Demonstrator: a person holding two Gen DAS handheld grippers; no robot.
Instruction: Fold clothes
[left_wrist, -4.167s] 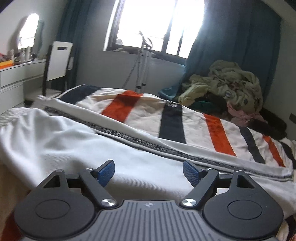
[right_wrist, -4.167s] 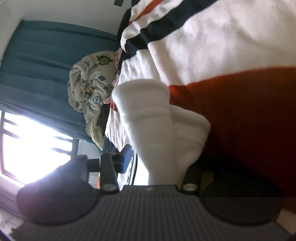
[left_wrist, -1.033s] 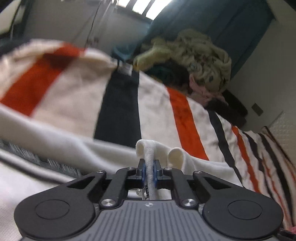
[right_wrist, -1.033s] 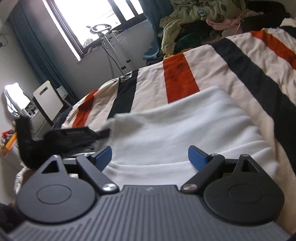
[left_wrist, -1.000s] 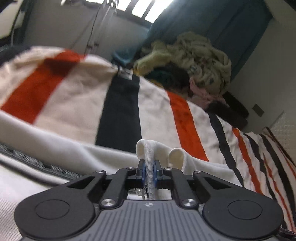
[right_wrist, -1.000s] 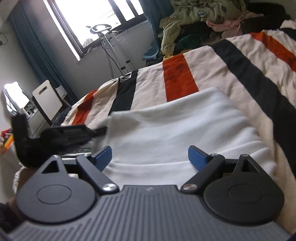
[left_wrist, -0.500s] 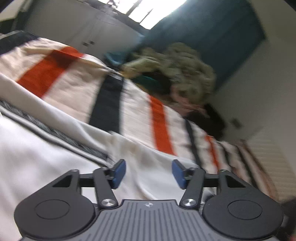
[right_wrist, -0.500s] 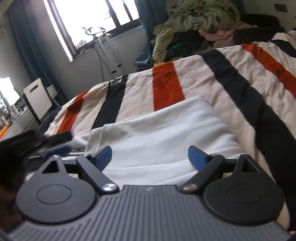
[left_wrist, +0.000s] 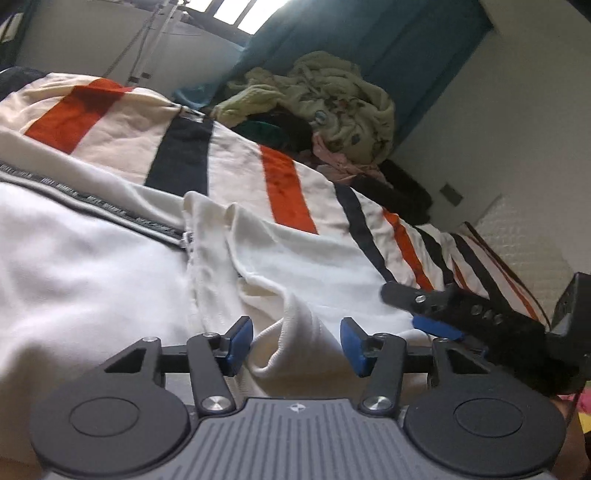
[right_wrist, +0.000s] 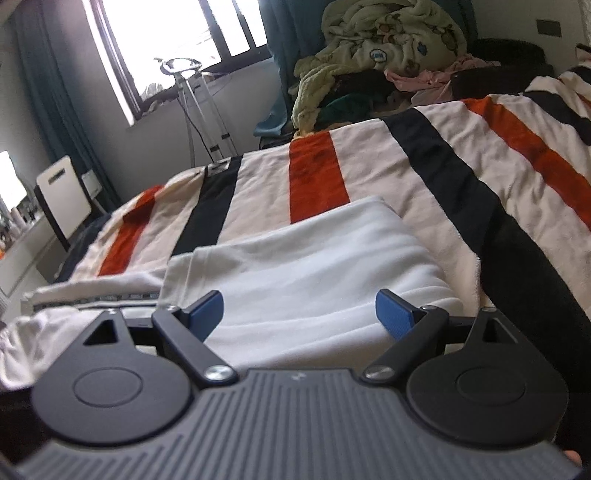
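A white garment (right_wrist: 295, 266) is seen lying partly folded on the striped bedspread (right_wrist: 461, 173), its bunched hem at 12 o'clock between the spread left gripper (left_wrist: 296, 341), the right gripper (right_wrist: 300, 311) likewise spread, so further folds are judged outstanding.

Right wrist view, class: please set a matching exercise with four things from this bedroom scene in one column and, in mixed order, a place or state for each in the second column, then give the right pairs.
Things
1. white garment
2. striped blanket
3. heap of clothes
4. right gripper

Places or states
A. piled at the far end of the bed by the teal curtain
B. jaws open, holding nothing
C. lies folded on the blanket
D. covers the bed, cream with orange and black bands

Pairs: 1-C, 2-D, 3-A, 4-B
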